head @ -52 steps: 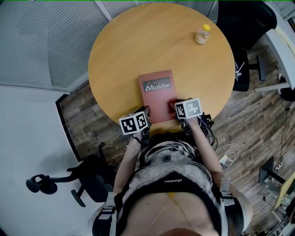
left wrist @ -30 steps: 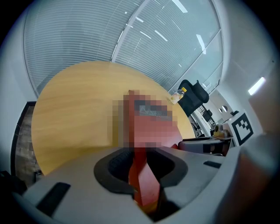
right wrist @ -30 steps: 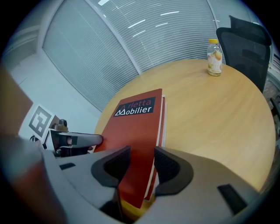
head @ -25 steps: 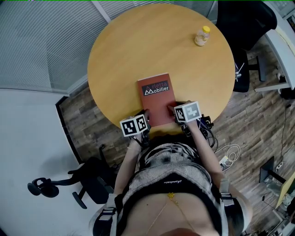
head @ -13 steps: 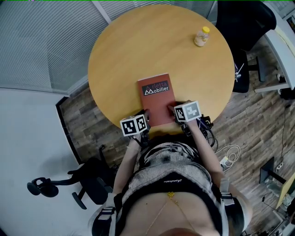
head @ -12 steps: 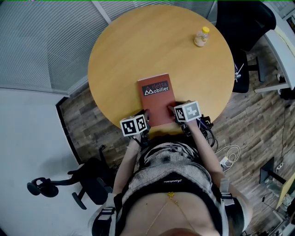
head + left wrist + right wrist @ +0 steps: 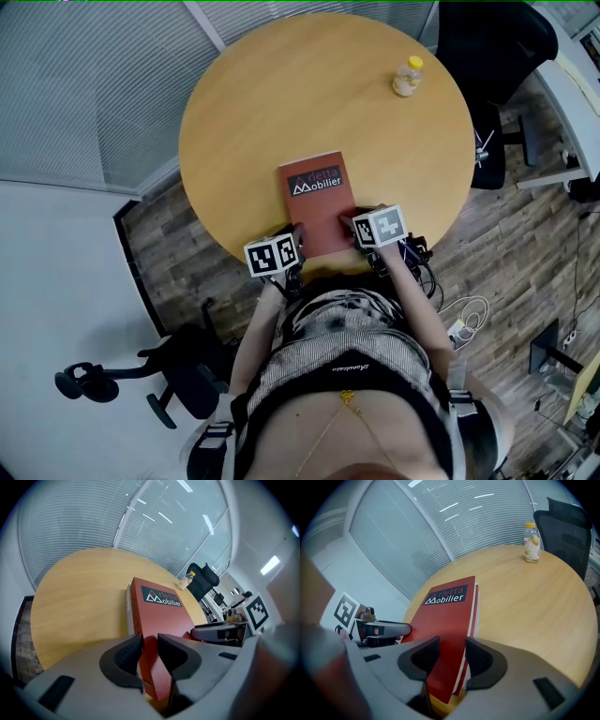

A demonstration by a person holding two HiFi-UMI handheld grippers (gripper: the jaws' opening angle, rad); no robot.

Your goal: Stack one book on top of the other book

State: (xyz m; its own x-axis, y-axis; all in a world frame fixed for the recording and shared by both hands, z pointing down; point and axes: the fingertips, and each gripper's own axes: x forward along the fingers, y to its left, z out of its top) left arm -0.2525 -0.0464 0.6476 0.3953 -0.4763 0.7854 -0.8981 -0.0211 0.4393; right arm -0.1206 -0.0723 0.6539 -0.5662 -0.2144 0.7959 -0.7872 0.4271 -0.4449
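Two books in one pile near the front edge of the round, smooth wooden surface (image 7: 281, 94): a red, matt-covered top book (image 7: 317, 202) over a lower book (image 7: 129, 605) showing only grey spine and pale page edges. Looks slightly smaller than two seconds back, so likely just lowered; unmoved since. Suggests stacking done, release pending. Left tongs (image 7: 149, 651) and right tongs (image 7: 452, 656) each clamped on a near corner of the top book.

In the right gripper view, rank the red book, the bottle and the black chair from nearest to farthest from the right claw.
1. red book: between the jaws, at the near edge of the table.
2. bottle: far across the table, right.
3. black chair: beyond the table, behind the bottle.
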